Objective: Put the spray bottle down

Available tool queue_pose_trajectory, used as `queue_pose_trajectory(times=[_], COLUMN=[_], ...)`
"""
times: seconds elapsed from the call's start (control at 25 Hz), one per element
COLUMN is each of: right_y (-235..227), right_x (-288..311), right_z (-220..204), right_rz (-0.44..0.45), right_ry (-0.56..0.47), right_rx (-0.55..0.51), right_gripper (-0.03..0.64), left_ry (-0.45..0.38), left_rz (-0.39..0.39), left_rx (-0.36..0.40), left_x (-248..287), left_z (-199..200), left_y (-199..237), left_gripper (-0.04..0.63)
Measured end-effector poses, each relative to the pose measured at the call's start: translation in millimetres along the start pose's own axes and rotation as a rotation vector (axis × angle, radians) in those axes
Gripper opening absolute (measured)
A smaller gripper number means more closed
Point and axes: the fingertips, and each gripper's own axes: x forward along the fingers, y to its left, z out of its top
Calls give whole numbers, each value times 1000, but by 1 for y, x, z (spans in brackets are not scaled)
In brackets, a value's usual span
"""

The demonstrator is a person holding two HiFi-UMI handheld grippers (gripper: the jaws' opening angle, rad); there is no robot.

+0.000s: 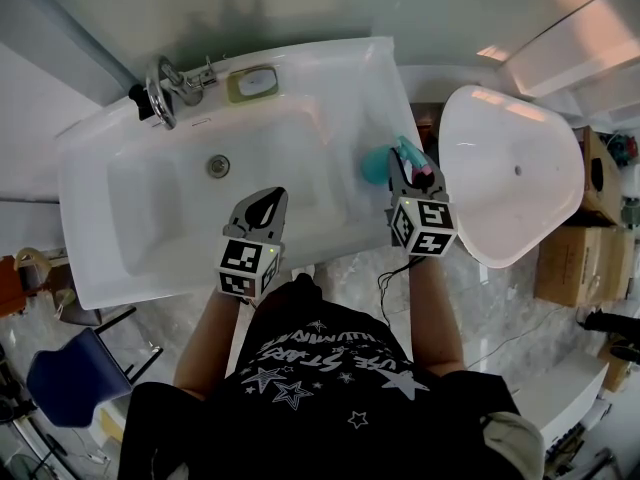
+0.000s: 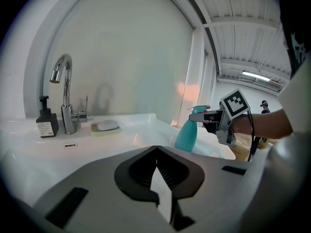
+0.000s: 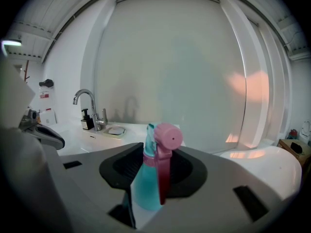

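Note:
A teal spray bottle [image 1: 377, 164] with a pink head stands upright at the right rim of the white sink [image 1: 330, 68]. My right gripper [image 1: 408, 164] is shut on its neck from the near side. In the right gripper view the bottle [image 3: 147, 183] fills the gap between the jaws, pink trigger head on top. The left gripper view shows the bottle [image 2: 186, 133] with its base down at the sink's rim and the right gripper [image 2: 206, 116] level behind it. My left gripper [image 1: 268, 198] hovers over the sink's front part, jaws together [image 2: 156, 149] and holding nothing.
A chrome faucet [image 1: 160, 93], a dark soap dispenser [image 2: 47, 121] and a soap dish [image 1: 255, 81] line the sink's back edge; the drain [image 1: 218, 165] is in the basin. A white tub [image 1: 520, 178] stands to the right, with cardboard boxes [image 1: 570, 263] beyond. A blue chair [image 1: 70, 373] is at lower left.

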Motion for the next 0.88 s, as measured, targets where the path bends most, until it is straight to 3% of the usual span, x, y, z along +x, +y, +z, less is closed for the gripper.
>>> queue_pose_trajectory(times=[0.2,0.44,0.88], right_y=[-1,0,6], right_x=[-1,-15,-115], right_z=[-1,-4,-9], right_rz=[12,14,18], right_ry=[-11,-10,-70], right_rx=[25,23,39], right_gripper=[152,210,222], left_ry=[9,-5,-71], left_rz=[6,19,72], left_rx=[1,16,39], left_x=[-3,-13,-82], left_z=[-4,-1,-7], left_y=[-4,-15,-69], left_gripper=[15,15,15])
